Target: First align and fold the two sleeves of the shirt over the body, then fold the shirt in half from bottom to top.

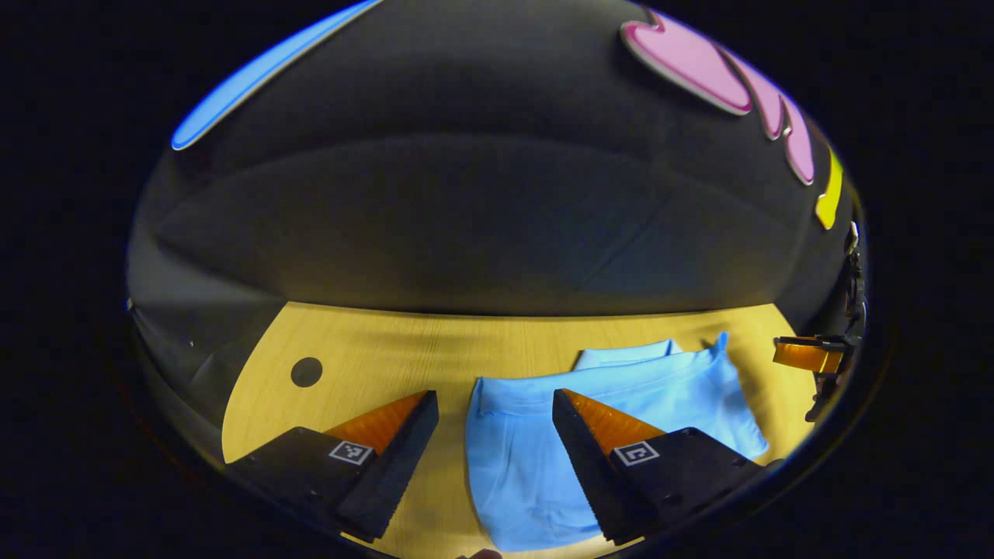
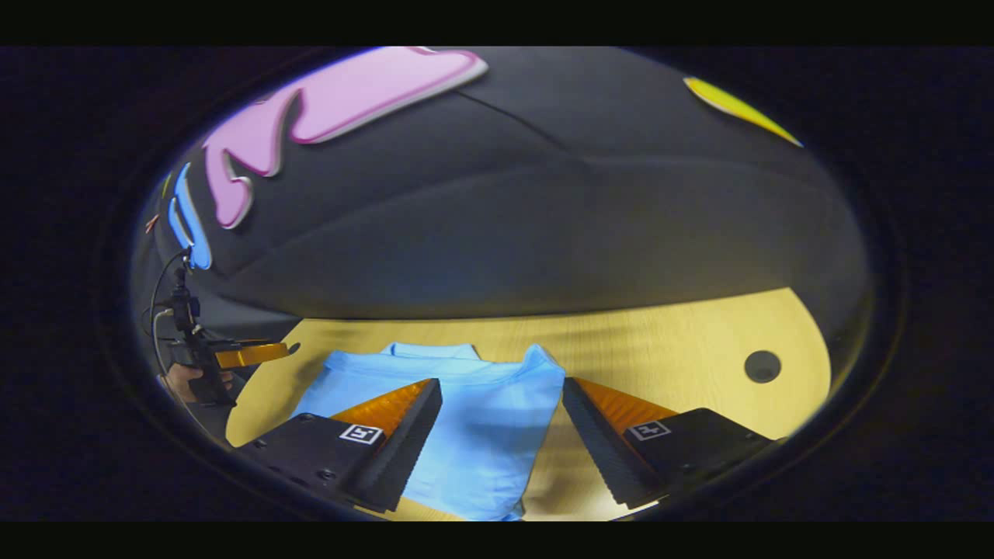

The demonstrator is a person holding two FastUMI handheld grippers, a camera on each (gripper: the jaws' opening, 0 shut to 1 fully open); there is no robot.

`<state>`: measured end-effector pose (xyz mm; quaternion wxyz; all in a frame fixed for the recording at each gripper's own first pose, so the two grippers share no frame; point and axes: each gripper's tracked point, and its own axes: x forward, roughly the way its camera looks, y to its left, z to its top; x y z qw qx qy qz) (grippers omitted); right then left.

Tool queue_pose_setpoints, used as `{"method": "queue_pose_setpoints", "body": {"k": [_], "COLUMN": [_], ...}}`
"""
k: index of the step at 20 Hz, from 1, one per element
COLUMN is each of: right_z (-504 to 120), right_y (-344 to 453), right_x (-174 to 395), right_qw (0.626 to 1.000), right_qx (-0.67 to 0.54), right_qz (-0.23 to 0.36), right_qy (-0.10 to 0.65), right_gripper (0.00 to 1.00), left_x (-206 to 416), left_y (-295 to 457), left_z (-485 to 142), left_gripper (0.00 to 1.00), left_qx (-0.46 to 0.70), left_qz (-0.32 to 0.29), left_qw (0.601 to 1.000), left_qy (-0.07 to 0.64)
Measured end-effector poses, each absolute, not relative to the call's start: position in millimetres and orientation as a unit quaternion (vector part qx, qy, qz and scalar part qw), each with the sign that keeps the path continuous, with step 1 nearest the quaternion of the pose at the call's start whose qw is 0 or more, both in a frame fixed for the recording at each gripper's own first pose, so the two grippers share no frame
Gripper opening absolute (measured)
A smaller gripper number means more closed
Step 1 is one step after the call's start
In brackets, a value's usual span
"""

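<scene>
A light blue shirt (image 1: 536, 458) lies flat on the wooden table (image 1: 373, 349), folded into a narrow shape with its collar at the far end. My left gripper (image 1: 493, 466) hovers open over the shirt's left edge, nothing between its fingers. In the right gripper view the shirt (image 2: 481, 419) lies beneath my right gripper (image 2: 501, 446), which is open above the shirt's right edge and holds nothing. The right gripper (image 1: 811, 353) appears at the far right of the left gripper view. The left gripper (image 2: 233, 355), held by a hand (image 2: 182, 380), appears at the left of the right gripper view.
A round dark hole (image 1: 306, 372) sits in the tabletop left of the shirt, seen also as the hole (image 2: 762, 366) right of the shirt in the right gripper view. The booth's black cloth wall (image 1: 481, 217) stands behind the table's far edge.
</scene>
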<state>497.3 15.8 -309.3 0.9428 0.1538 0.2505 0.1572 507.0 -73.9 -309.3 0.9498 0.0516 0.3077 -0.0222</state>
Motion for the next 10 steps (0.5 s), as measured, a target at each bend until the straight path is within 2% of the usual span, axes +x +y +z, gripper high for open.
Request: {"method": "queue_pose_setpoints", "body": {"k": [4,10], "right_z": [-239.5,-161.0], "right_y": [31.9,51.7], "right_x": [442.1,313.8], "right_qw": [0.966,0.988], "right_qx": [0.105,0.052], "right_qz": [0.146,0.100], "right_qy": [0.186,0.106], "right_gripper": [0.98,0.98], "left_x": [447.2,308.4], "left_y": [-92.2,-101.4], "left_z": [-245.6,-183.9], "left_gripper": [0.97,0.96], "left_qx": [0.049,0.068], "left_qz": [-0.046,-0.070], "left_qw": [0.967,0.979], "left_qy": [0.246,0.181]}}
